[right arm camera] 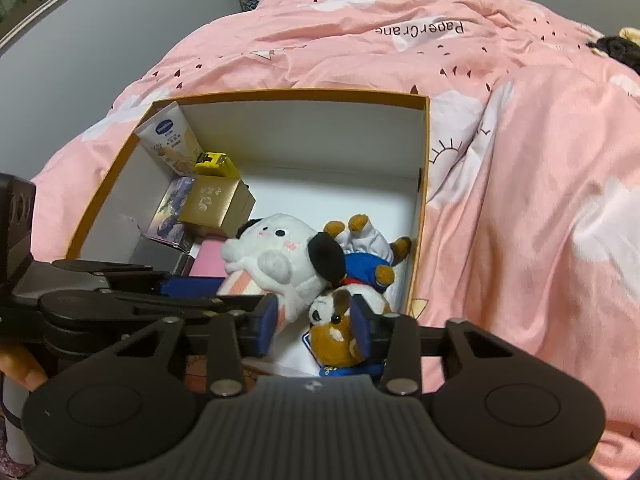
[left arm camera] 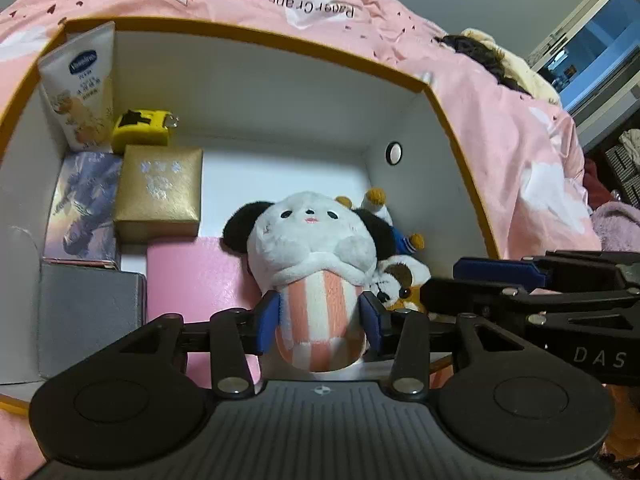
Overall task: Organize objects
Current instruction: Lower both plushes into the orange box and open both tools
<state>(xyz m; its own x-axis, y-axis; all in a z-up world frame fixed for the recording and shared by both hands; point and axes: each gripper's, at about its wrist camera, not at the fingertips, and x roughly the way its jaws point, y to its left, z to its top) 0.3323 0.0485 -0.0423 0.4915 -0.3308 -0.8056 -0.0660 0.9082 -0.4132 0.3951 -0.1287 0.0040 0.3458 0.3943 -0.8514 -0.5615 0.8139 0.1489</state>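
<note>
My left claw (left arm camera: 320, 320) is squeezing the panda toy (left arm camera: 316, 248) by its pink and white striped bottom. The blue pads (left arm camera: 267, 320) press on both sides of it. The panda is inside the big box (left arm camera: 248, 36) with the orange rim, leaning on a pink box (left arm camera: 192, 276).

My right claw (right arm camera: 316, 324) is around the head of the brown and white puppy toy (right arm camera: 336, 328). One blue pad touches the puppy's head. The other pad is by the panda, so I cannot tell if I am really gripping the puppy. The puppy lies right beside the panda, in the near corner of the big box.

A gold box (left arm camera: 158, 194), a yellow tape measure (left arm camera: 140, 130) and a cream tube (left arm camera: 78, 88) sit along the left side. The big box sits on a pink blanket (right arm camera: 520, 208).
</note>
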